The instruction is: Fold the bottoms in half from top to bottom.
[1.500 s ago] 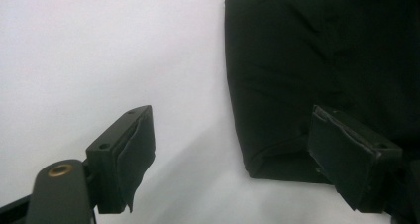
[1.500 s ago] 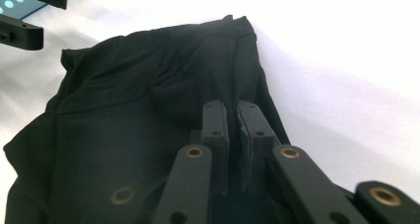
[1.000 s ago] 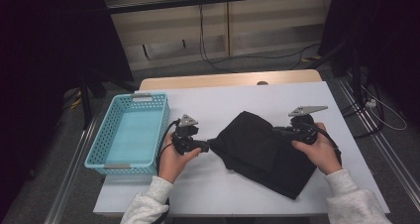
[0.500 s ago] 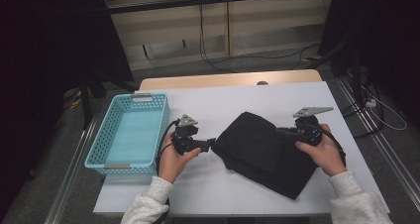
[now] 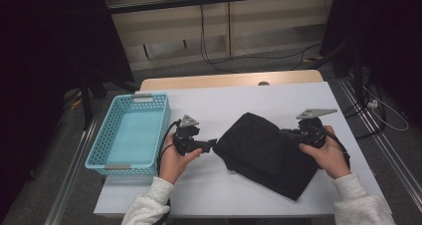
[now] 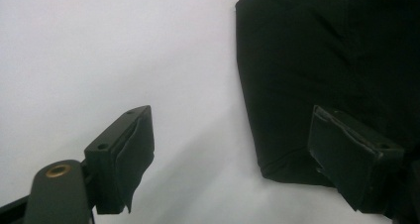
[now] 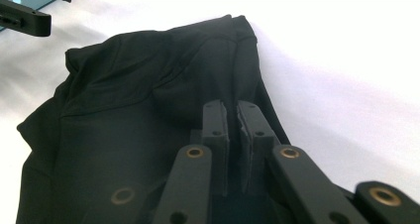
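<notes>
- The black garment [image 5: 268,153], folded into a rough bundle, lies on the white table [image 5: 278,98] right of centre; we read its long axis as running diagonally, from the upper corner near the table's middle down toward the near right edge.
- We hold it from the right: the right gripper [image 5: 287,133] sits at the garment's right edge, and in the right gripper view its jaws stand almost together on a raised fold of the black cloth [image 7: 148,95]. We take that as a pinch on the fabric, though black pads against black cloth make the exact bite hard to see.
- The left gripper [image 5: 213,144] lies just off the garment's left corner, pointing at it along the table. Its jaws stand wide apart and hold nothing; in the left gripper view one pad [image 6: 126,149] is over bare table while the other [image 6: 349,154] overlaps the cloth's lower edge [image 6: 277,167].
- So the relation the coming move turns on: the free corner lies straight ahead of the open left jaws, just beside them, and the left hand is the nearer one to it.
- The turquoise basket [image 5: 102,158] stands empty at the table's left side, beyond the left hand [image 5: 174,160] from the garment.
</notes>
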`<state>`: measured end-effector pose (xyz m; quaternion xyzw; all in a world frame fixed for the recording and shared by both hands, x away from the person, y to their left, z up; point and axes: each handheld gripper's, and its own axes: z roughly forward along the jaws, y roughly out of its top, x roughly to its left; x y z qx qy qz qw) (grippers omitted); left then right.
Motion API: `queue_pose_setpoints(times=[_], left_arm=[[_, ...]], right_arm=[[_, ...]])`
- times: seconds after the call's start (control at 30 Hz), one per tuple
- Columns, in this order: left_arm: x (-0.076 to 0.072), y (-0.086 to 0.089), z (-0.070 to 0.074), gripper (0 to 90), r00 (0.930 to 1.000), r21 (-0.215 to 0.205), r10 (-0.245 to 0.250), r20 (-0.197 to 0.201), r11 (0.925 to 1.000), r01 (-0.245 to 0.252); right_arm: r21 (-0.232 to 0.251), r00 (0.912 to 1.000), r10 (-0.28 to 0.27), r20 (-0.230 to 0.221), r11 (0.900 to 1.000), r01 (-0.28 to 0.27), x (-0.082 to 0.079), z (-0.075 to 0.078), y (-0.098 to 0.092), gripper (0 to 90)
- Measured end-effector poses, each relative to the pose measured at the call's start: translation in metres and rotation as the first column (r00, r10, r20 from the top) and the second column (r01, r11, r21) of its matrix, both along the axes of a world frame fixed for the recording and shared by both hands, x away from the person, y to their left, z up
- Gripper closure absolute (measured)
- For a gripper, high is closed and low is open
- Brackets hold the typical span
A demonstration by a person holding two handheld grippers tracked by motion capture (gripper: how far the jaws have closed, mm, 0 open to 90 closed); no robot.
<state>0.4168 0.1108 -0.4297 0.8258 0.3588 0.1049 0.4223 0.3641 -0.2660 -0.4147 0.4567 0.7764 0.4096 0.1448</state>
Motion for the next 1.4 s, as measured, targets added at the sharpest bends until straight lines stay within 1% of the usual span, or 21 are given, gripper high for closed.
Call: queue_pose_setpoints(times=[0.03,0.07,0.13,0.17,0.27,0.37,0.43,0.57,0.63,0.67,0.73,0.77,0.87,0.9,0.97,1.13,1.23,1.27,1.3,1.37,1.4], left_arm=[[0.0,0.0,0.0,18.1,1.0,-0.004,0.002,-0.001,1.0,-0.002],[0.001,0.0,0.0,18.1,1.0,0.011,-0.007,0.001,0.9999,0.007],[0.0,0.0,0.0,18.1,1.0,0.011,-0.009,0.002,0.9999,0.009],[0.0,-0.001,0.0,18.1,1.0,0.002,-0.003,-0.002,1.0,0.003],[-0.001,-0.002,0.0,18.0,1.0,-0.001,-0.003,-0.001,1.0,0.003],[0.0,-0.003,0.0,18.0,1.0,-0.001,-0.003,-0.002,1.0,0.003],[0.0,-0.003,0.0,18.0,0.9999,0.01,-0.014,-0.001,0.9999,0.014],[-0.002,-0.006,-0.002,18.0,0.9998,0.006,-0.017,-0.008,0.9998,0.017],[-0.002,-0.007,-0.003,18.1,0.9995,0.013,-0.027,-0.015,0.9996,0.027],[-0.002,-0.007,-0.004,18.1,0.9996,0.011,-0.023,-0.014,0.9997,0.023],[-0.003,-0.008,-0.006,18.1,0.9992,0.028,-0.034,-0.023,0.999,0.034],[-0.003,-0.009,-0.006,18.1,0.9993,0.031,-0.034,-0.014,0.9989,0.035],[-0.004,-0.011,-0.009,18.9,0.9988,0.033,-0.039,-0.03,0.9987,0.04],[-0.004,-0.012,-0.011,19.0,0.9983,0.041,-0.046,-0.034,0.998,0.048],[-0.005,-0.014,-0.014,20.2,0.9978,0.053,-0.056,-0.037,0.9969,0.058],[-0.009,-0.021,-0.017,21.4,0.9962,0.069,-0.08,-0.035,0.9942,0.082],[-0.008,-0.019,-0.016,21.4,0.9968,0.061,-0.074,-0.03,0.9953,0.076],[-0.007,-0.018,-0.015,21.4,0.9972,0.067,-0.071,-0.023,0.9951,0.072],[-0.007,-0.018,-0.015,21.3,0.9973,0.057,-0.068,-0.027,0.9959,0.07],[-0.007,-0.018,-0.015,21.3,0.9975,0.055,-0.065,-0.027,0.9963,0.067],[-0.008,-0.019,-0.015,21.3,0.9983,0.061,-0.053,-0.022,0.9967,0.055]], right_arm=[[-0.001,1.0,0.0,0.001,1.0,0.0,0.0,0.0,0.0,83.3],[-0.002,1.0,-0.002,0.001,1.0,0.002,0.0,0.0,0.0,83.3],[-0.003,1.0,0.0,0.002,1.0,0.0,0.0,0.0,0.0,83.3],[-0.003,1.0,0.001,0.003,1.0,-0.001,0.0,0.0,-0.001,83.3],[0.001,1.0,-0.004,0.002,1.0,0.004,-0.001,0.001,-0.001,83.2],[-0.001,1.0,-0.008,0.002,1.0,0.008,-0.001,0.0,-0.002,83.2],[-0.005,1.0,-0.006,-0.004,1.0,0.006,-0.001,-0.001,-0.001,83.2],[-0.008,1.0,-0.004,-0.004,1.0,0.004,0.0,-0.003,-0.001,83.2],[-0.011,1.0,-0.006,-0.004,1.0,0.006,-0.001,-0.002,-0.002,83.2],[-0.009,1.0,-0.006,-0.004,1.0,0.006,-0.001,-0.002,-0.002,83.3],[-0.008,0.9999,-0.011,-0.006,1.0,0.01,0.0,-0.003,-0.003,83.2],[-0.007,0.9999,-0.012,-0.006,1.0,0.012,0.0,-0.003,-0.004,83.2],[-0.006,0.9998,-0.017,-0.005,1.0,0.017,0.0,-0.002,-0.006,83.2],[-0.006,0.9998,-0.019,-0.005,1.0,0.019,0.0,-0.002,-0.006,83.2],[-0.008,0.9998,-0.019,-0.005,1.0,0.019,0.0,-0.002,-0.006,83.2],[-0.011,0.9998,-0.02,-0.005,1.0,0.019,-0.001,-0.002,-0.006,83.2],[-0.005,0.9999,-0.017,-0.003,1.0,0.017,-0.004,-0.001,-0.007,83.2],[-0.003,0.9999,-0.016,-0.003,1.0,0.016,-0.005,0.0,-0.008,83.2],[-0.001,0.9999,-0.015,-0.003,1.0,0.015,-0.007,0.0,-0.009,83.2],[-0.006,0.9998,-0.018,-0.002,1.0,0.018,-0.011,0.0,-0.012,83.2],[-0.006,0.9998,-0.021,0.0,1.0,0.021,-0.012,0.0,-0.014,83.2]])
